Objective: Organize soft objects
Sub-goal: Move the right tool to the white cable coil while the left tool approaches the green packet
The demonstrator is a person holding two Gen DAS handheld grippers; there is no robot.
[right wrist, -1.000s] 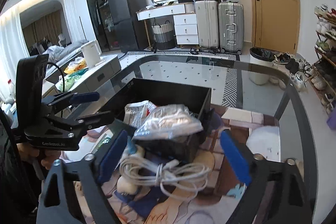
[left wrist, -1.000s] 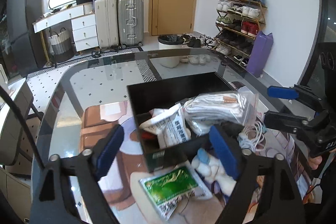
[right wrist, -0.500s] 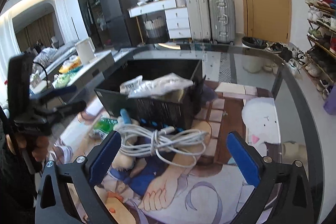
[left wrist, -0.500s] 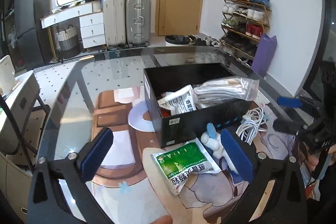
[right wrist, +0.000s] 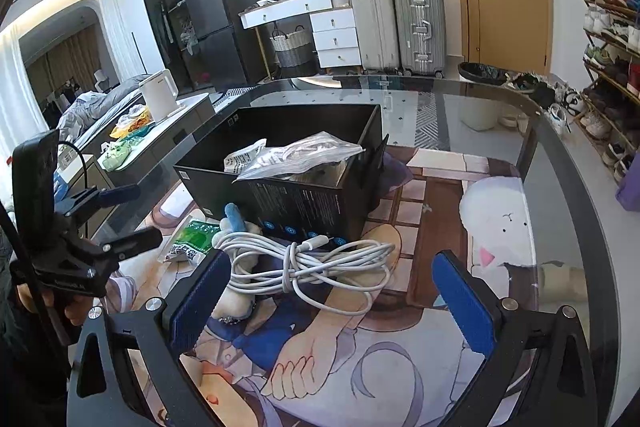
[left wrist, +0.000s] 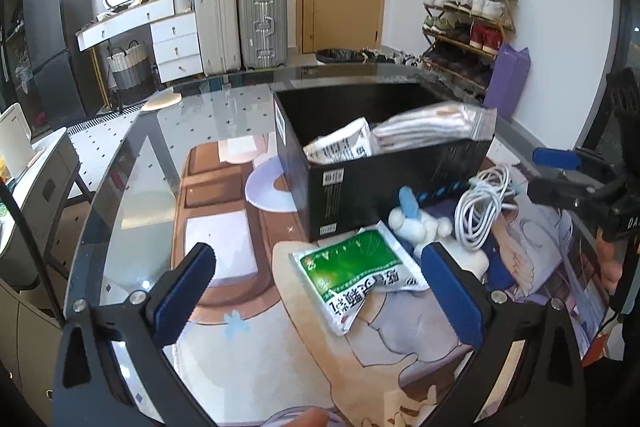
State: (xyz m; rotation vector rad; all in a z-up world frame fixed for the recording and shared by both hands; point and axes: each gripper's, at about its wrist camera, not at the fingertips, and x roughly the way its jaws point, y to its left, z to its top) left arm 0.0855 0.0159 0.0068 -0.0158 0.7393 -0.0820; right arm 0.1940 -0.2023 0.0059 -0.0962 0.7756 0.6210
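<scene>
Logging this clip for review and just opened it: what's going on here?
A person holds a gripper in each hand over a glass table, sorting soft items into a black box. Both the left gripper and right gripper are open and empty. The box already holds a clear bag and a white packet. A green packet, a plush toy and a coiled white cable lie outside on the table.
</scene>
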